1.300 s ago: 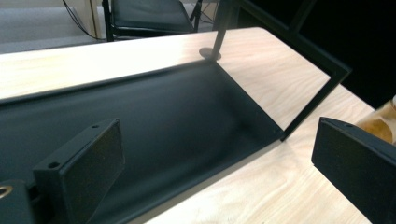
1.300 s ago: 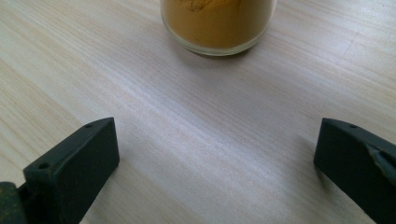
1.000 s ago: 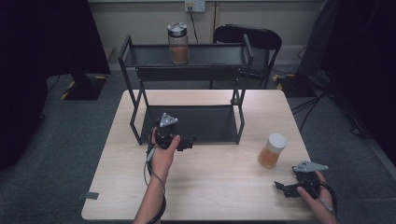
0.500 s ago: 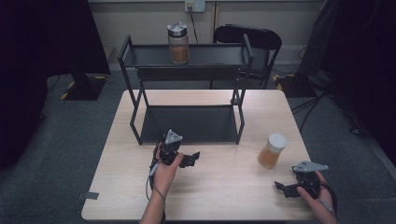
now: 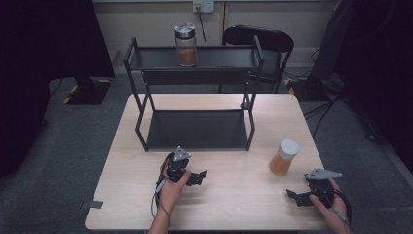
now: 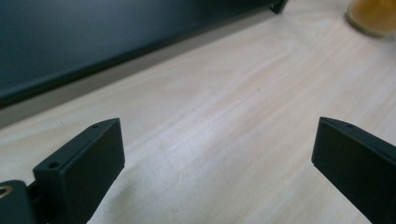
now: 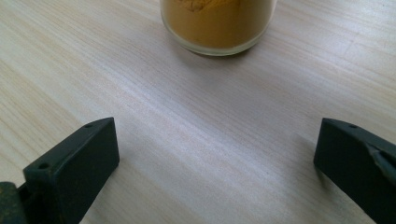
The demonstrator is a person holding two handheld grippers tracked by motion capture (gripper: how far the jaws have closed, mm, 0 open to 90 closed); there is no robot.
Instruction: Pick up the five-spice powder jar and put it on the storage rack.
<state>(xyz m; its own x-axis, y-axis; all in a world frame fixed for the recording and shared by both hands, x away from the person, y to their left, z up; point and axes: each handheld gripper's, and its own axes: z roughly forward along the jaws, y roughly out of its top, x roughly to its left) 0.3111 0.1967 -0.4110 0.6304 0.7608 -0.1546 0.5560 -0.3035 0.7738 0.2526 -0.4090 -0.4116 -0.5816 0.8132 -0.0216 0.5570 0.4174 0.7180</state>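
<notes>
My right tool [image 5: 298,196] is wide open and holds nothing. It rests low near the right front corner of the bench [image 5: 234,214]. The jar with the white lid [image 5: 284,157] stands upright on the bench, just ahead of this tool, and is full of orange-brown powder. In the right gripper view I see its glass bottom [image 7: 217,25] straight ahead, between the two black jaws but farther off.

My left tool [image 5: 195,178] is wide open too, and empty. It sits near the middle of the bench, in front of the black shelf rack [image 5: 195,129]. Another jar [image 5: 185,45] stands on the top shelf.

I think this could go wrong. The jar is tall, so if I push one jaw into its side, it could tip over and roll off the bench. Glass is slippery, so if I squeeze too softly or too near the lid, it could slide out and drop. If I lift it toward the rack, it could bump the rack's post.
</notes>
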